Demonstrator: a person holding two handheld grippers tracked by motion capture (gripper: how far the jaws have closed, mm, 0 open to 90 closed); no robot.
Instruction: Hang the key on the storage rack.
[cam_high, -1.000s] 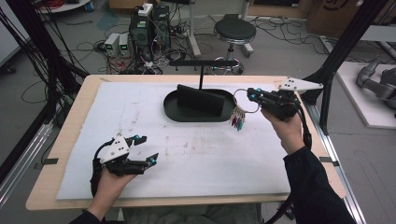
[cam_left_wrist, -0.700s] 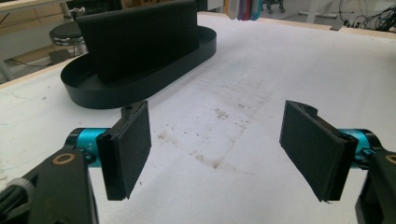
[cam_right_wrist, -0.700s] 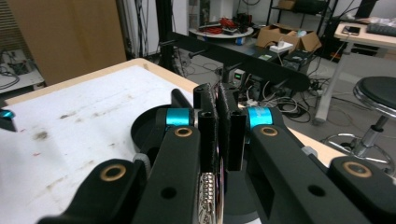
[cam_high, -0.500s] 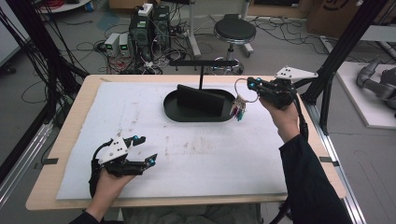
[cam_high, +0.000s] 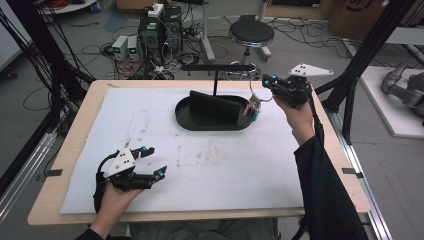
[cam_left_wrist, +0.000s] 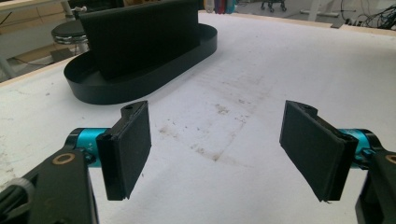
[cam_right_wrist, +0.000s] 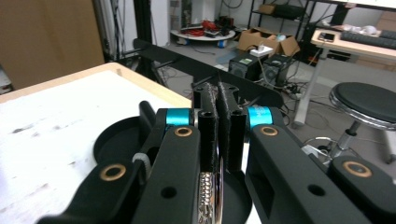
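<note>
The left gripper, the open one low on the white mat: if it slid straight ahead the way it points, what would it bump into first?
Probably the black oval tray. The left gripper has bare mat ahead before that.

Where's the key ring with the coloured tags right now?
In the high view, the key ring hangs from the right gripper, at the right end of the black oval tray, below the stand's crossbar.

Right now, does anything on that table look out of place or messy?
Only the white mat: brownish smudges mark its middle. The black tray sits flat with its stand upright. The keyring dangles from the right gripper, held up by the bar, not dropped.
</note>
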